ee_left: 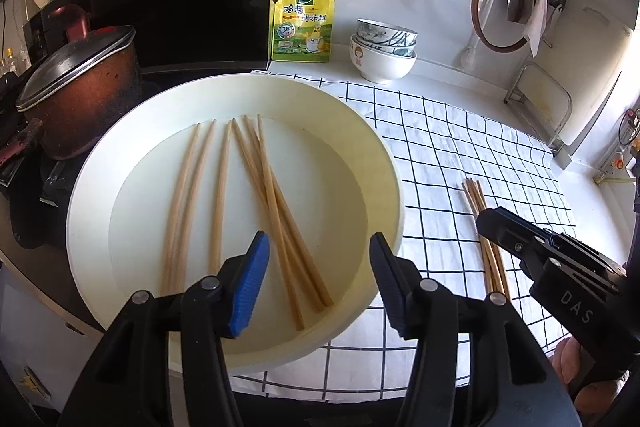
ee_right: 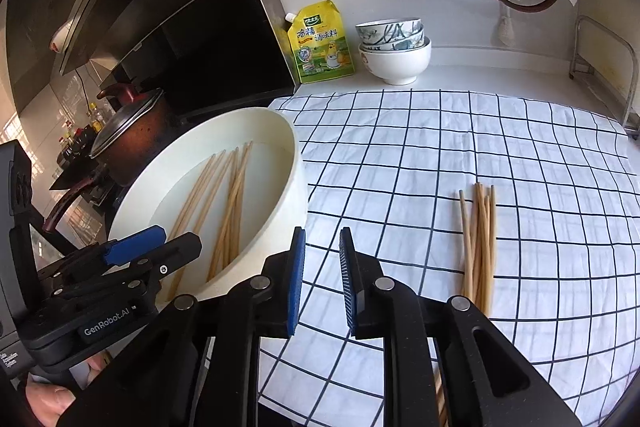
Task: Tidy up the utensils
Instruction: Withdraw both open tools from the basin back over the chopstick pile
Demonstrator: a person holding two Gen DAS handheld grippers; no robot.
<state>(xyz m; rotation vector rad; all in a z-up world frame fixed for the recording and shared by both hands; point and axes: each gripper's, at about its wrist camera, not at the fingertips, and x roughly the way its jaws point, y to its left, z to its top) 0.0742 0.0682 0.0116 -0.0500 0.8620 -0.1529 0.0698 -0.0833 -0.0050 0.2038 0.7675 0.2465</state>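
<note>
Several wooden chopsticks [ee_left: 256, 195] lie loose in a cream round basin [ee_left: 360, 131], which also shows in the right wrist view [ee_right: 288, 163]. My left gripper [ee_left: 316, 247] hovers open and empty over the basin's near side. A bundle of several chopsticks [ee_right: 480, 239] lies on the checked cloth to the right, also in the left wrist view [ee_left: 478, 203]. My right gripper [ee_right: 322, 247] is open with a narrow gap and empty, above the cloth between basin and bundle. It shows at the right in the left wrist view [ee_left: 520, 239].
A white cloth with black grid [ee_right: 440, 147] covers the counter. Stacked bowls [ee_left: 382, 51] and a yellow seasoning pouch [ee_left: 302, 23] stand at the back wall. A lidded brown pot [ee_left: 80, 87] sits on the stove at left. A metal rack [ee_right: 600, 67] stands at back right.
</note>
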